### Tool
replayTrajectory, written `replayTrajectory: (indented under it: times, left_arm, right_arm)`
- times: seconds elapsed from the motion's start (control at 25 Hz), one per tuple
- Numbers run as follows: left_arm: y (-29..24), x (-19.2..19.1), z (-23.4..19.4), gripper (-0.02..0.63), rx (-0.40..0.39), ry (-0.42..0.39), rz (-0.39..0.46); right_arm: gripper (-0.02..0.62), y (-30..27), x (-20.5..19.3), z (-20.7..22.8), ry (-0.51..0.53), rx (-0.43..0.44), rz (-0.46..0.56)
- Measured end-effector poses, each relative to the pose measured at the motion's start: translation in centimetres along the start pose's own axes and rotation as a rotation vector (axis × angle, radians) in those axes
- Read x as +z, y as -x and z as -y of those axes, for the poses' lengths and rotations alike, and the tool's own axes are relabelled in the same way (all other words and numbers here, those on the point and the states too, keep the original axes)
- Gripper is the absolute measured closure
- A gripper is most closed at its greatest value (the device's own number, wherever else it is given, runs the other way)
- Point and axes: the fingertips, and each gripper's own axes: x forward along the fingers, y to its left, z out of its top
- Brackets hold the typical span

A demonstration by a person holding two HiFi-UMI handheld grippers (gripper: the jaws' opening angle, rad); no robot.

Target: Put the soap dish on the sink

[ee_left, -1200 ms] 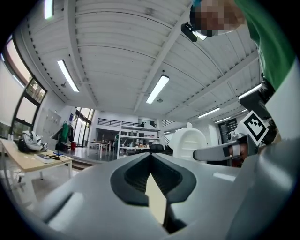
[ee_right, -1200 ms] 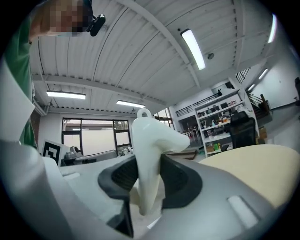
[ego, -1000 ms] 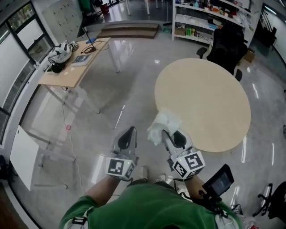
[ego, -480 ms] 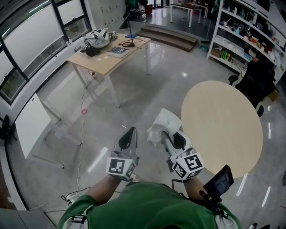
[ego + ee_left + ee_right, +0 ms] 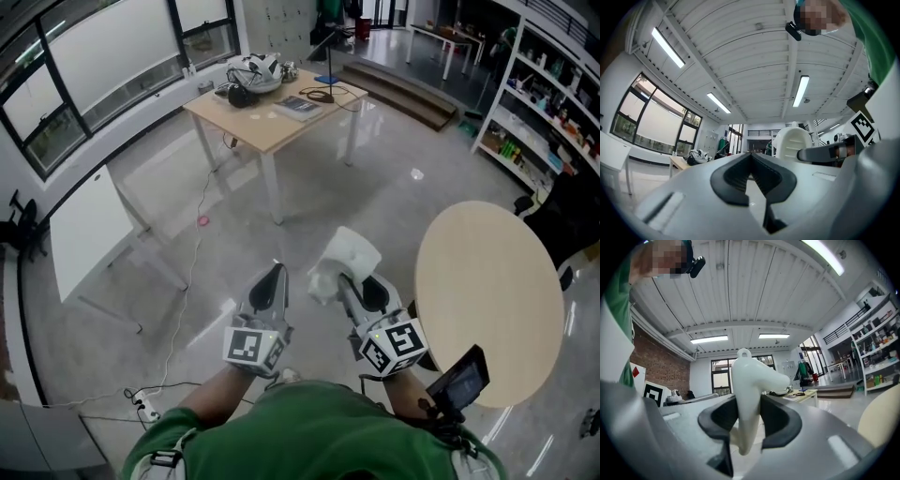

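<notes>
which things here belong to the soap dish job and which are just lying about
Job in hand:
- soap dish, clamped in the right tool
- left tool, shut and empty
- no sink in view

Lying about:
- round table
- rectangular desk with a book on it
- shelves

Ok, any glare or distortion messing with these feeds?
Head view: sharp, with bright glare spots on the glossy floor. Left gripper view: strong fisheye, dark corners. Right gripper view: same fisheye; the soap dish reads clearly.
</notes>
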Motion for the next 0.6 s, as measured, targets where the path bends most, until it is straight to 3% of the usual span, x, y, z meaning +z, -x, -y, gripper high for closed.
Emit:
replayTrajectory:
  times: [0.6]
  left_arm:
    - [4.1, 0.7, -12.3, 0.600, 0.170, -0.011, 0.018]
  right_arm:
    - [0.462, -10.4, -2.6, -7.8, 0.002, 0.157, -0.035]
